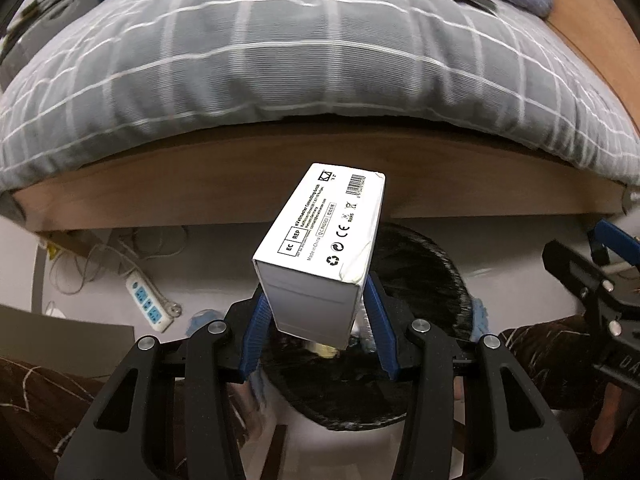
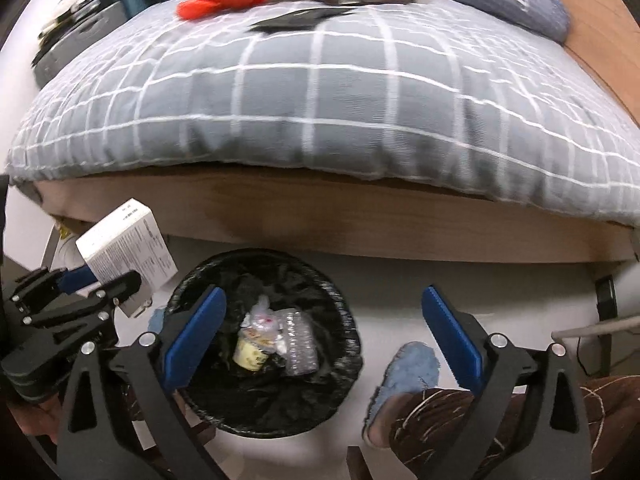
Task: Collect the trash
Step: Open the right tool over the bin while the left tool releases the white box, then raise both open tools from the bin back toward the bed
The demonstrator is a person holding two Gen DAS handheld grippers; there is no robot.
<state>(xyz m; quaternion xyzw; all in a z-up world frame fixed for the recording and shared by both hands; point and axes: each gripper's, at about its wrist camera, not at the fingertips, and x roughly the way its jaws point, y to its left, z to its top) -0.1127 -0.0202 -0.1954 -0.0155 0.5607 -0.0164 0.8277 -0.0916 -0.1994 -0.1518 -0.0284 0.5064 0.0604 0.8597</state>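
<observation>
The left gripper (image 1: 318,312) pinches the white box (image 1: 320,240), long axis pointing forward, above the bin (image 2: 264,344); right gripper (image 2: 324,344) jaws spread, empty.

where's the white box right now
The white box is clamped in the left gripper, held in the air by the bed's wooden edge, just left of the black trash bin on the floor.

Bedroom: bed (image 2: 320,120) (checked bedding).
</observation>
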